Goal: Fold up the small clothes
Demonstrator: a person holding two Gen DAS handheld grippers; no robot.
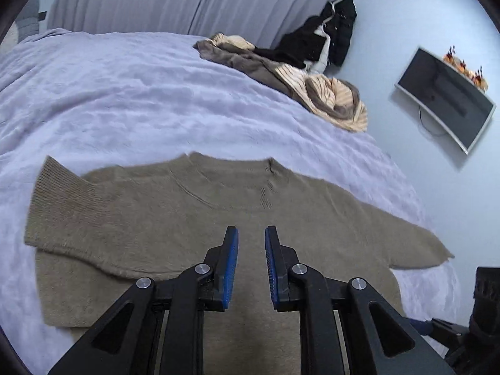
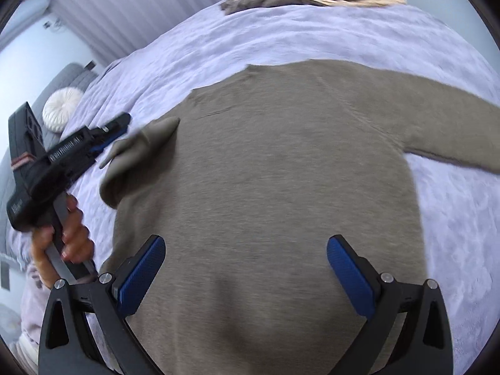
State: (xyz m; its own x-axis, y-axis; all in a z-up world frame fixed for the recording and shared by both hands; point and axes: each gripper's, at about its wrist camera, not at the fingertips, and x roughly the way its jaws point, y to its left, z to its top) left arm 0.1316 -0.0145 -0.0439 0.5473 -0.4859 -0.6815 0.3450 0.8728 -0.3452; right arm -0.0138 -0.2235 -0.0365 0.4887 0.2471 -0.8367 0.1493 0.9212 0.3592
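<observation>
A small olive-brown knit sweater lies flat on the lavender bed cover, collar away from me. Its left sleeve is folded in over the body; the right sleeve stretches out sideways. My left gripper hovers above the sweater's chest, its jaws a little apart and holding nothing. In the right wrist view the sweater fills the middle, and my right gripper is wide open above its lower body. The left gripper shows there too, at the left beside the folded sleeve.
A pile of brown, striped and black clothes lies at the far edge of the bed. A monitor hangs on the wall at the right. Curtains run behind the bed. A white round cushion sits at the left.
</observation>
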